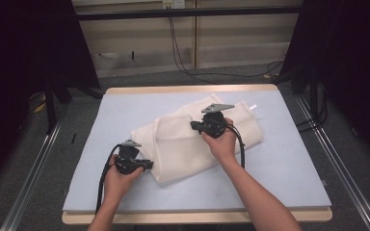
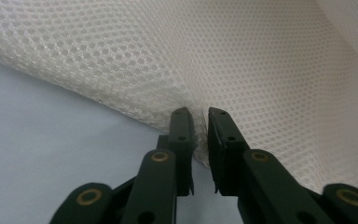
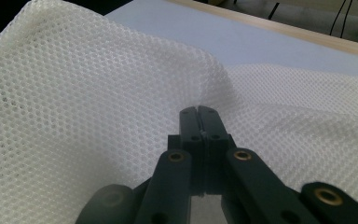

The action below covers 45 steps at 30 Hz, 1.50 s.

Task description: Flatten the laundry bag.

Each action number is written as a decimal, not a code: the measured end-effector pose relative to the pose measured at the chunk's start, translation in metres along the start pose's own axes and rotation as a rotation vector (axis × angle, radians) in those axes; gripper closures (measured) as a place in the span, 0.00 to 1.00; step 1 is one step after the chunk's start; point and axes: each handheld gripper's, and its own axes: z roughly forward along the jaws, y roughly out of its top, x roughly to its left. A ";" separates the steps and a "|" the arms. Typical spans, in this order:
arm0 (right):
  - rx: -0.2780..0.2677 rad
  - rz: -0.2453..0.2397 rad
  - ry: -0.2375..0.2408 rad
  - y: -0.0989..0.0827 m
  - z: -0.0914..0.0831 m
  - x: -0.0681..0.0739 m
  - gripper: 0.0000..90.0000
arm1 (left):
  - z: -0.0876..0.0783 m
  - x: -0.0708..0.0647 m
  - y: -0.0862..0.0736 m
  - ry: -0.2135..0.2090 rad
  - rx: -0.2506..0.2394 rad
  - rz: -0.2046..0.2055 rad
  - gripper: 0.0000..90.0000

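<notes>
we note the mesh cloth [image 1: 188,139]: white open-weave netting, soft, matt, with fine hexagonal holes. table pad [image 1: 279,163] is pale blue, smooth, matt, foam-like; its wooden edge [image 1: 192,89] is light and plain. both grippers' jaws look like matt black plastic with brass-coloured rivets.

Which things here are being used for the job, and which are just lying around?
Used for the job:
- white mesh cloth, bunched on the table
- left gripper, pinching the cloth's edge
- right gripper, jaws shut, pinching a fold of the cloth

Just lying around:
- black cables on the floor behind the table
- blue table mat, simply under the cloth
</notes>
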 end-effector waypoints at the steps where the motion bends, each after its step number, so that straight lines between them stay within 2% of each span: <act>1: -0.003 -0.002 0.003 -0.001 -0.002 0.000 1.00 | 0.000 0.000 0.000 0.000 0.005 0.005 0.92; 6: -0.022 0.004 0.011 -0.007 -0.016 -0.001 1.00 | 0.001 0.002 0.002 -0.004 -0.014 -0.030 0.96; 12: -0.040 0.006 0.021 -0.016 -0.032 -0.005 1.00 | 0.004 0.009 0.008 0.008 -0.023 -0.046 0.96; 18: -0.057 0.023 0.029 -0.025 -0.045 -0.010 1.00 | 0.011 0.024 0.022 0.036 -0.045 -0.072 0.96; 19: -0.060 0.020 0.031 -0.026 -0.047 -0.011 1.00 | 0.013 0.024 0.024 0.039 -0.063 -0.092 0.96; 23: -0.061 0.023 0.038 -0.031 -0.051 -0.012 1.00 | 0.016 0.034 0.032 0.065 -0.067 -0.086 0.97; 24: -0.061 0.016 0.042 -0.032 -0.052 -0.011 1.00 | 0.017 0.037 0.033 0.067 -0.077 -0.096 0.96; 30: -0.052 -0.007 0.053 -0.043 -0.058 -0.003 1.00 | 0.017 0.049 0.037 0.093 -0.104 -0.119 0.97; 34: -0.042 -0.011 0.071 -0.056 -0.061 0.005 1.00 | 0.014 0.056 0.040 0.122 -0.119 -0.114 0.97; 37: -0.028 -0.040 0.079 -0.065 -0.061 0.013 1.00 | 0.013 0.060 0.040 0.128 -0.127 -0.123 0.96; 38: -0.024 -0.041 0.079 -0.067 -0.061 0.016 1.00 | 0.014 0.060 0.039 0.129 -0.124 -0.123 0.96; 39: -0.014 -0.049 0.079 -0.071 -0.060 0.018 1.00 | 0.015 0.059 0.039 0.130 -0.127 -0.140 0.94; 40: -0.010 -0.053 0.078 -0.074 -0.059 0.020 1.00 | 0.013 0.059 0.038 0.131 -0.120 -0.129 0.92; 41: -0.003 -0.056 0.080 -0.076 -0.058 0.021 1.00 | 0.012 0.059 0.038 0.136 -0.127 -0.133 0.89; 43: 0.010 -0.062 0.080 -0.081 -0.057 0.023 1.00 | 0.005 0.057 0.038 0.147 -0.138 -0.148 0.75; 45: 0.015 -0.059 0.080 -0.085 -0.057 0.024 1.00 | 0.000 0.056 0.037 0.129 -0.154 -0.157 0.71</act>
